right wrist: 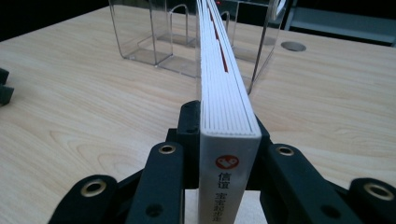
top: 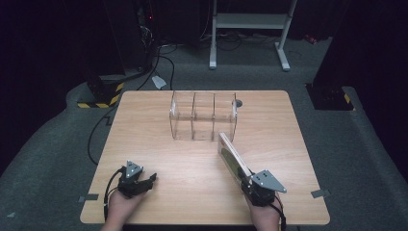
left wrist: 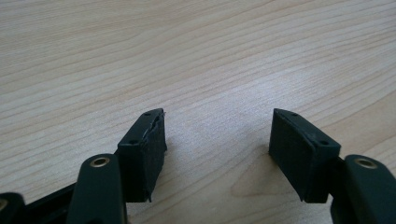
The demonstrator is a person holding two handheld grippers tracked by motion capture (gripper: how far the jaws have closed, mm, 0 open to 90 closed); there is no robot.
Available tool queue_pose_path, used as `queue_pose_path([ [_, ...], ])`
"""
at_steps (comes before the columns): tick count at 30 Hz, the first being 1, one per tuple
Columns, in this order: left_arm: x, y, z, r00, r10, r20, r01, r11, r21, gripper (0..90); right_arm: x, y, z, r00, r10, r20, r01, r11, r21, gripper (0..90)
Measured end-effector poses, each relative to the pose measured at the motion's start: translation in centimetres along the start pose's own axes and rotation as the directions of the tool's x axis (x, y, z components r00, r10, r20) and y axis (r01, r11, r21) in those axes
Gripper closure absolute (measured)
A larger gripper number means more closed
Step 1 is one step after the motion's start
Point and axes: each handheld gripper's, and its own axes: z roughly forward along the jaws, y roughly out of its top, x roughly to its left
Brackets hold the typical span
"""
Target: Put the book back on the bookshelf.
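Gripping a white book (right wrist: 227,116) edge-up between its jaws, the right gripper (top: 249,183) is aiming it at the clear divider rack (top: 203,115); the left gripper (left wrist: 217,140) is resting wide open, empty, on the table (top: 159,139).

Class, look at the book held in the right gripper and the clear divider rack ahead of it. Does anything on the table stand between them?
Nothing visible does. The right gripper holds the book on edge, pointing at the clear rack; bare table lies between.

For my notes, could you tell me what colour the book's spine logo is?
Red, on the white book, best in the right gripper view.
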Motion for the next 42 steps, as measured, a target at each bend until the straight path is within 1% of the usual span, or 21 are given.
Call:
queue_pose_path([
  [4,0.0,0.0,0.0,1.0,0.002,-0.001,-0.002,1.0,-0.003,36.2,-0.2,0.8,0.1,1.0,0.002,0.008,-0.002,1.0,-0.023,75.5],
  [8,0.0,0.0,0.0,1.0,0.0,-0.001,0.0,1.0,-0.002,36.1,-0.5,1.5,0.1,0.9996,0.024,0.017,-0.023,0.999,-0.046,75.5],
  [11,0.0,0.0,0.0,1.0,0.002,-0.002,-0.002,1.0,-0.002,36.2,-0.9,2.1,0.2,0.9988,0.043,0.024,-0.042,0.998,-0.053,75.4],
  [15,0.0,0.0,0.0,1.0,0.002,-0.002,-0.002,1.0,-0.002,36.2,-1.2,3.1,0.7,0.9976,0.057,0.039,-0.054,0.996,-0.069,75.4],
  [17,0.1,0.0,0.0,1.0,0.005,-0.004,-0.005,1.0,-0.002,36.2,-1.2,3.6,1.2,0.9969,0.063,0.046,-0.06,0.996,-0.072,75.4],
  [23,0.1,0.0,0.0,1.0,0.002,-0.003,-0.002,1.0,-0.002,36.4,-1.2,4.7,2.7,0.9963,0.049,0.071,-0.044,0.996,-0.078,75.4],
  [26,0.1,0.0,0.0,1.0,0.006,-0.004,-0.006,1.0,-0.002,36.5,-1.4,5.2,3.7,0.9947,0.062,0.082,-0.056,0.996,-0.071,75.4],
  [32,0.1,0.0,0.1,1.0,0.002,-0.001,-0.002,1.0,-0.002,36.6,-1.3,5.8,5.5,0.9919,0.061,0.112,-0.054,0.997,-0.061,75.4],
  [36,0.1,0.0,0.1,1.0,0.002,0.0,-0.002,1.0,-0.003,36.6,-1.2,6.4,6.6,0.9893,0.073,0.127,-0.065,0.996,-0.067,75.4],
  [42,0.1,0.0,0.1,1.0,0.001,-0.001,-0.001,1.0,-0.003,36.7,-1.0,7.3,8.0,0.9866,0.074,0.145,-0.065,0.996,-0.067,75.3],
])
